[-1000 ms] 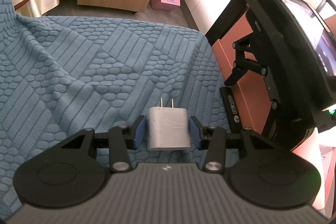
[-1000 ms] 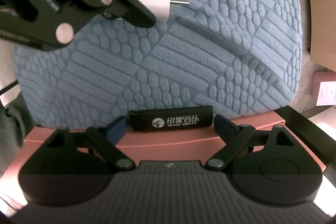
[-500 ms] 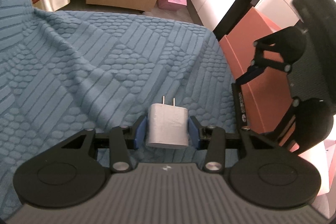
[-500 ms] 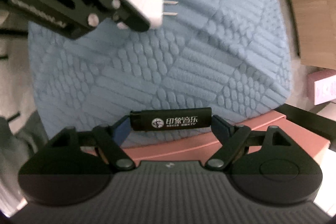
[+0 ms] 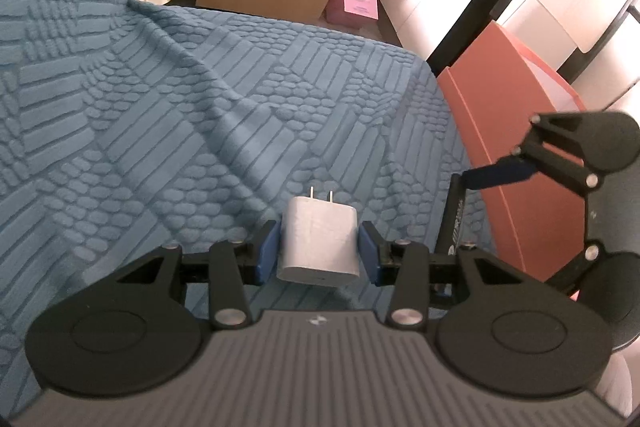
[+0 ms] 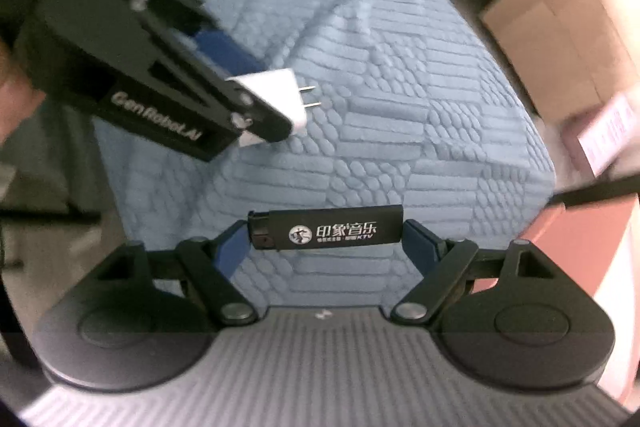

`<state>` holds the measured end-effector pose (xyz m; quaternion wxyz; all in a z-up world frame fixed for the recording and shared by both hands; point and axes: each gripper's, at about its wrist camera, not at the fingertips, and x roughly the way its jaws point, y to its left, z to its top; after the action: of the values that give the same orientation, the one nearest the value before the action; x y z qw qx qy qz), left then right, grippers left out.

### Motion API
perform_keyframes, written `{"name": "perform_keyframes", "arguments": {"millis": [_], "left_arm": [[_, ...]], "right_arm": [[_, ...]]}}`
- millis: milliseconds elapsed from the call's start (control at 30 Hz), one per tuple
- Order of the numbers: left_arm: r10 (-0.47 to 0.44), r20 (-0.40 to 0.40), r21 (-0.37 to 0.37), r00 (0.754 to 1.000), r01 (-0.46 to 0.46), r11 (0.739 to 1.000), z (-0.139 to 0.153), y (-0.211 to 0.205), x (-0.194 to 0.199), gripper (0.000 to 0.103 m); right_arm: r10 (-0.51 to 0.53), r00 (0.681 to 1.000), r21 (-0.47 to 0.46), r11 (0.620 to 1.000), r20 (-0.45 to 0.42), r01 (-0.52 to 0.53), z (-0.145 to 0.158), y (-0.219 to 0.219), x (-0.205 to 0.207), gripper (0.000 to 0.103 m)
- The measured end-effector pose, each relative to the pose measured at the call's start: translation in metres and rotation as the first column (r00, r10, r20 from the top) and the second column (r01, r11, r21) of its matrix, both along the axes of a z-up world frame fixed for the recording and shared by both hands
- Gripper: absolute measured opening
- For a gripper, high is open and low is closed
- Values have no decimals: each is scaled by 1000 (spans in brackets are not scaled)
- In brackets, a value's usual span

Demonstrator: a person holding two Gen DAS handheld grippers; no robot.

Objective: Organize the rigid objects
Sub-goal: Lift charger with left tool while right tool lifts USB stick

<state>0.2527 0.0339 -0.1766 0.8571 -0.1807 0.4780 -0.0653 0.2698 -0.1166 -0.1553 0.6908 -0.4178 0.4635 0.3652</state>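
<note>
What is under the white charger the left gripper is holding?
Below the white charger in the left gripper lies the blue textured cloth. The patch directly beneath is covered by the charger body, and whatever the cloth covers is hidden.

Blurred pink carton [image 6: 608, 131], lettering unreadable.

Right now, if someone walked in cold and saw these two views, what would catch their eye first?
Probably the white charger, clamped in the left gripper with its prongs pointing away over the blue blanket. Next, the black lighter with white print, held lengthwise across the right gripper. An orange-pink box sits at the blanket's right edge.
</note>
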Motion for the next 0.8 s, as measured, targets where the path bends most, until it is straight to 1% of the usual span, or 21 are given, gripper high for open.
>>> {"name": "perform_keyframes", "arguments": {"millis": [33, 133, 233, 333, 400, 467, 533, 600, 667, 733, 800], "left_arm": [[4, 0, 3, 1000, -4, 1000, 0, 2, -2, 50], [16, 2, 12, 1000, -16, 1000, 1, 8, -8, 50], [37, 6, 13, 999, -37, 999, 3, 12, -11, 50], [55, 2, 15, 999, -55, 998, 3, 15, -15, 50], [61, -15, 28, 998, -60, 998, 2, 13, -16, 50], [59, -20, 35, 998, -58, 998, 1, 12, -17, 50], [60, -20, 42, 998, -59, 997, 2, 11, -18, 50], [64, -19, 44, 998, -63, 997, 2, 12, -19, 50], [74, -19, 41, 997, -73, 997, 3, 14, -21, 49], [83, -17, 38, 996, -82, 996, 4, 16, -22, 50], [87, -13, 38, 996, -86, 996, 6, 17, -23, 49]], "right_arm": [[-37, 999, 15, 999, 15, 37, -1, -1, -2, 85], [-121, 993, 85, 989, 3, 120, -3, -4, -12, 85], [-232, 973, 134, 964, -2, 231, -6, -7, -19, 85], [-350, 936, 202, 916, -29, 348, -8, -15, -22, 85], [-441, 896, 234, 866, -58, 441, -10, -20, -24, 85], [-465, 882, 278, 839, -79, 467, -10, -23, -28, 85], [-512, 855, 308, 804, -78, 509, -11, -27, -31, 85], [-540, 838, 345, 773, -81, 532, -10, -30, -34, 85], [-564, 823, 370, 752, -68, 546, -8, -33, -36, 85], [-580, 810, 388, 730, -83, 562, -7, -35, -37, 85], [-588, 805, 407, 717, -82, 566, -6, -36, -38, 85]]}}
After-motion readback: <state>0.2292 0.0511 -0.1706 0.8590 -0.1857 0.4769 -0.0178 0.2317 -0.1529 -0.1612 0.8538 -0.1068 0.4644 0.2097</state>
